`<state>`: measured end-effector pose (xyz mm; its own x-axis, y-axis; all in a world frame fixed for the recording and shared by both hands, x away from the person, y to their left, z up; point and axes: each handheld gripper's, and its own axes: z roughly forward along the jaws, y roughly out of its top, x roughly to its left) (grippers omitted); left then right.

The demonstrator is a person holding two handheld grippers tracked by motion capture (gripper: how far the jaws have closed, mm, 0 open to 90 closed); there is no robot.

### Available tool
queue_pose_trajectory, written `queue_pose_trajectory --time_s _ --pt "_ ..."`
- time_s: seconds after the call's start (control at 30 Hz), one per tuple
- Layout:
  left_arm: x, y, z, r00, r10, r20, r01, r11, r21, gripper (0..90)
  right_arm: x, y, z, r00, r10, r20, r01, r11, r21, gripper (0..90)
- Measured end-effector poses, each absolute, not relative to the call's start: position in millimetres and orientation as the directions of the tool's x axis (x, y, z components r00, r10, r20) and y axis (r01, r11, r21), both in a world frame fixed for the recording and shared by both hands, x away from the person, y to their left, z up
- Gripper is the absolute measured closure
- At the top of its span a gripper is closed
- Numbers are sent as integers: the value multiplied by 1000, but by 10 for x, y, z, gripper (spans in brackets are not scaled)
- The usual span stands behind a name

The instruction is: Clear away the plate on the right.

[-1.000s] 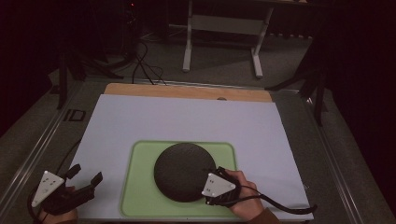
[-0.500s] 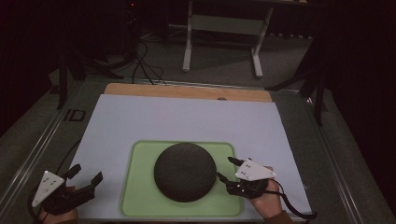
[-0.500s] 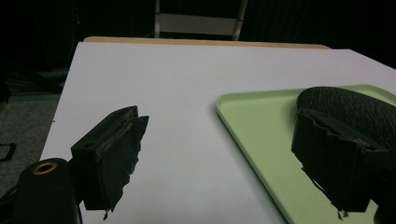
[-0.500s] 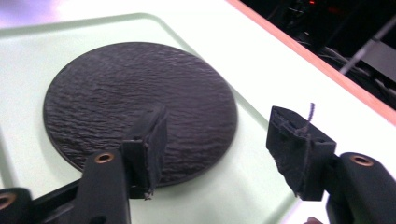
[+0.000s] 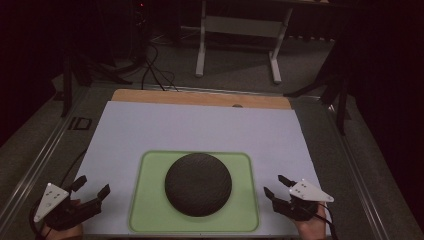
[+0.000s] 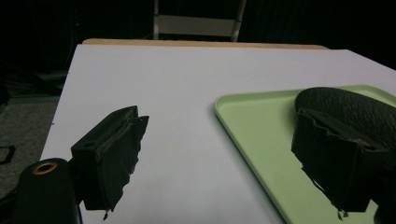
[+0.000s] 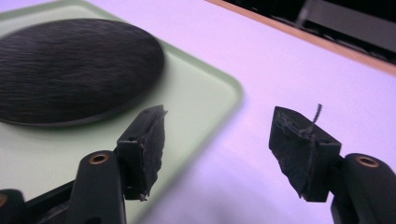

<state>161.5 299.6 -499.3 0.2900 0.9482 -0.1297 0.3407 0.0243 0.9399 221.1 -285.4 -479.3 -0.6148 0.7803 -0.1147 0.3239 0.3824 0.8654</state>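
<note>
dark ribbed plate (image 5: 198, 184), light green tray (image 5: 150, 212), white mat (image 5: 200, 127)

High view looks down from above; both gripper views skim low, close, sharing the green tray (image 5: 150, 200) and dark round plate (image 5: 198, 183).

Dome (image 5: 198, 183) on tray (image 5: 150, 210), tray on sheet (image 5: 200, 127), left tool (image 5: 90, 189) left, right tool (image 5: 276, 187) right

Dim room; light falls mostly on white table (image 5: 200, 130), surroundings beyond table near black. Soft shadow under dark dome (image 5: 198, 184). Right gripper view motion-blurred; near jaws soft in both gripper views.
</note>
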Motion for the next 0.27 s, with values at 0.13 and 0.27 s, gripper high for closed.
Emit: queue_pose_trajectory --time_s 0.13,0.27 --pt "1627 2989 -4996 290 947 -135 346 27 938 158 2278 -3076 -4857 -564 825 -34 371 290 882 350" --pt "1640 2988 -5002 287 948 -135 348 28 937 158 2310 -3194 -4864 -528 849 22 392 220 893 342"
